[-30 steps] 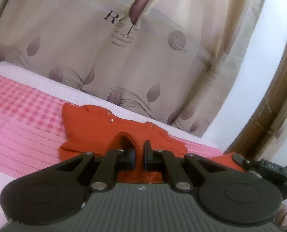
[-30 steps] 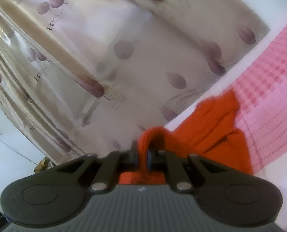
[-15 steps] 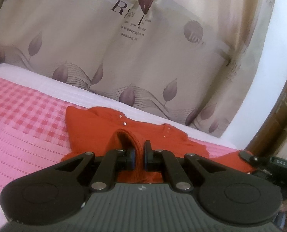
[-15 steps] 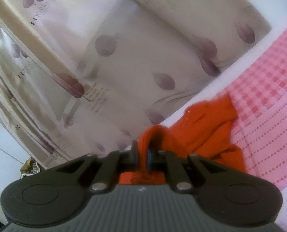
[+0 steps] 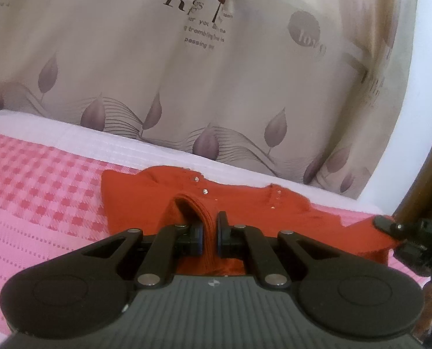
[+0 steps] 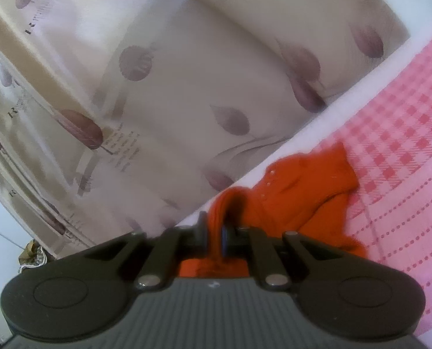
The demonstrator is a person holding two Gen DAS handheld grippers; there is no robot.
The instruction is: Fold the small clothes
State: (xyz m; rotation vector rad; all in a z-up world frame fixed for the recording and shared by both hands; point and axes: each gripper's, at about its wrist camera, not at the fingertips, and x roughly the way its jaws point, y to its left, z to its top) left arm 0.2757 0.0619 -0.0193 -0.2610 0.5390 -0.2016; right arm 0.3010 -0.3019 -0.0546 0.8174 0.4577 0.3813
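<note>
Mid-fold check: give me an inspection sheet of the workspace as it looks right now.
Surface: pink checked bedcover, white strip along its far edge.
Job's things: orange garment, small studs near the neckline, far part lying on the cover.
Clutter: nothing seen on the cover.
Grippers: left gripper shut on a garment edge; right gripper shut on another edge.
Cables: thin wire at the right view's far left.
Surroundings: leaf-print curtain, wooden frame.

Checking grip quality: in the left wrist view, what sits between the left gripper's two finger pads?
A pinched fold of the red garment sits between the left gripper pads, as the left wrist view shows.
</note>
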